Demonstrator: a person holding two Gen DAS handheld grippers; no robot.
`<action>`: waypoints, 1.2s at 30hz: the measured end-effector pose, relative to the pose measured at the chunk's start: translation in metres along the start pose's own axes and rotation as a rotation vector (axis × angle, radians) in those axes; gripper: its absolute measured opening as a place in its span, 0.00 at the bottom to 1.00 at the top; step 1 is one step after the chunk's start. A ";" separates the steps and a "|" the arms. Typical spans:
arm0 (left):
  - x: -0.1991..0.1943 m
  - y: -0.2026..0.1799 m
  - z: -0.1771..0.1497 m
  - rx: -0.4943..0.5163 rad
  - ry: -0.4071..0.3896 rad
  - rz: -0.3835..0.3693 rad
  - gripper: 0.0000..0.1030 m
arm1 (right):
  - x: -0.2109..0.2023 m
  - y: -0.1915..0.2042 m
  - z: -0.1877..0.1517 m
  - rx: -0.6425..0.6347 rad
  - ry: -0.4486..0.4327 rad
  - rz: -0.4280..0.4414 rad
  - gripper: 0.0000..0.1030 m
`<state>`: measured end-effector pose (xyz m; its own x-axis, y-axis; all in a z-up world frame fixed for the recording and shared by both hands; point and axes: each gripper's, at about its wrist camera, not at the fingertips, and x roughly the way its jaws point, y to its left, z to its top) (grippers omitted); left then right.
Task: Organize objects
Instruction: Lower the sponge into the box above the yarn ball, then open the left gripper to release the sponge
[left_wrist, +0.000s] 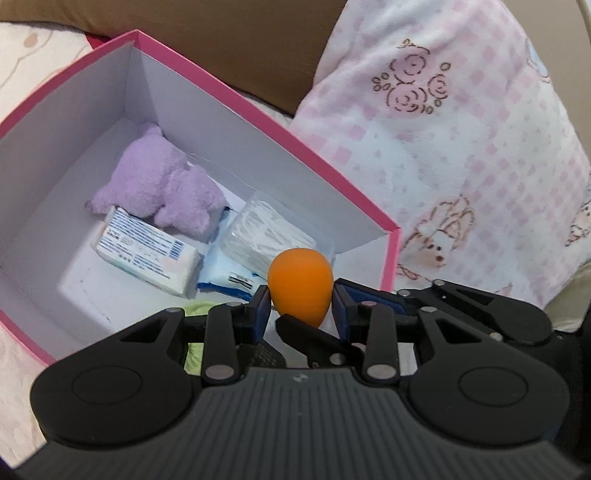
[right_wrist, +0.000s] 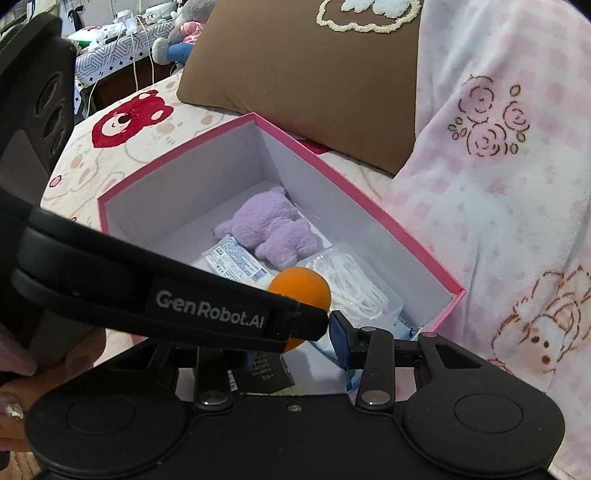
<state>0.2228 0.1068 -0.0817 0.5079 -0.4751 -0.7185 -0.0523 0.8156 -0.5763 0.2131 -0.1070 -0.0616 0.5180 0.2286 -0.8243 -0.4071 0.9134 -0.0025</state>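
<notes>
L tongs (left_wrist: 300, 306) hide orange egg's (left_wrist: 300, 286) base (R tongs (right_wrist: 295, 328) half-covered).

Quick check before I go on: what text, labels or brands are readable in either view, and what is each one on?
"GenRobot.AI": white lettering on the side of the left gripper, seen in the right wrist view.
Wipes pack: blue print and a barcode, too small to read.
Blue pack: barcode label, unreadable.
Black packet under the right gripper: pale print, too blurred to read.
No other text.
</notes>
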 end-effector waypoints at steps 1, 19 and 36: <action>0.002 -0.001 0.001 0.007 0.003 0.010 0.33 | 0.000 0.000 -0.001 -0.008 -0.001 -0.005 0.44; -0.007 -0.035 -0.004 0.149 -0.026 0.107 0.38 | -0.035 -0.008 -0.032 0.023 -0.057 -0.011 0.47; -0.058 -0.042 -0.019 0.225 0.039 0.260 0.59 | -0.074 -0.002 -0.056 0.115 -0.154 0.032 0.54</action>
<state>0.1787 0.0937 -0.0232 0.4689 -0.2509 -0.8469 0.0175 0.9612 -0.2751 0.1335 -0.1441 -0.0320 0.6187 0.2993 -0.7264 -0.3411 0.9352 0.0948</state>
